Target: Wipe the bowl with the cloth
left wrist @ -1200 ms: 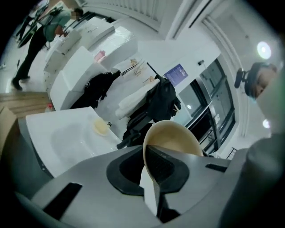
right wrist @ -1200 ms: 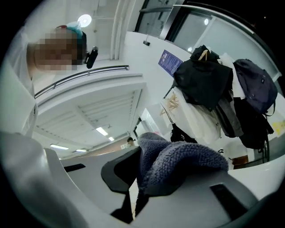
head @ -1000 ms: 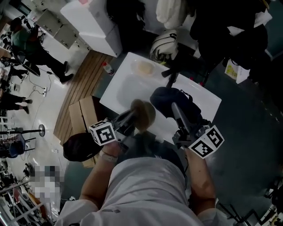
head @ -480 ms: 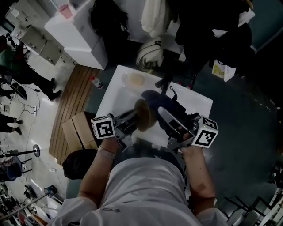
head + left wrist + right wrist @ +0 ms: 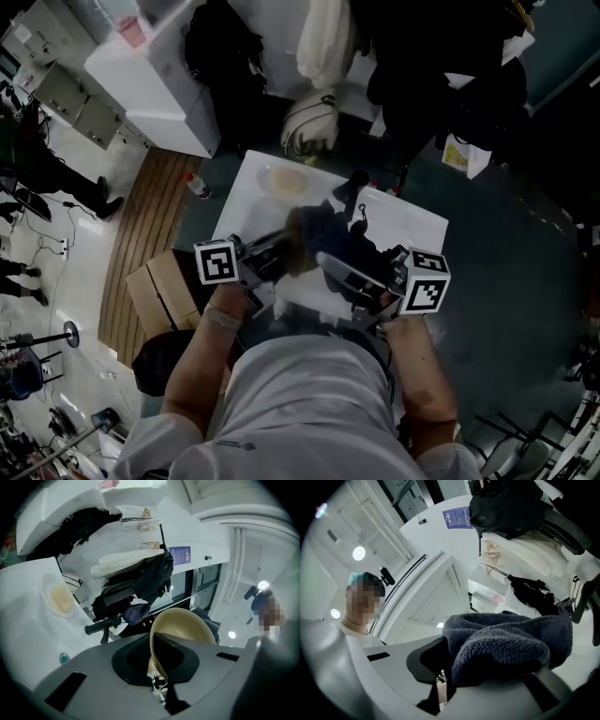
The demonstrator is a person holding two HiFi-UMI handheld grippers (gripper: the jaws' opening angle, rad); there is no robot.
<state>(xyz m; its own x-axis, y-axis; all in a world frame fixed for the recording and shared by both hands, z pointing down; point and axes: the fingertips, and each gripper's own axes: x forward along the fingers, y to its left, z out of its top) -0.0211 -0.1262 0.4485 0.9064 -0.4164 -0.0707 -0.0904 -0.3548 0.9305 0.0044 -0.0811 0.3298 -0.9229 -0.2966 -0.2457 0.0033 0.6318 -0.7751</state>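
Left gripper (image 5: 157,667) clamps the bowl (image 5: 185,630) by its rim. Right gripper (image 5: 443,679), clamped on the cloth (image 5: 506,644), has closed in. The cloth now appears against the bowl, so wiping likely starts.

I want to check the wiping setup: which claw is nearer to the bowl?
Left. The left claw is clamped on the rim of the bowl; the right claw, shut on the cloth, is beside it on the right.
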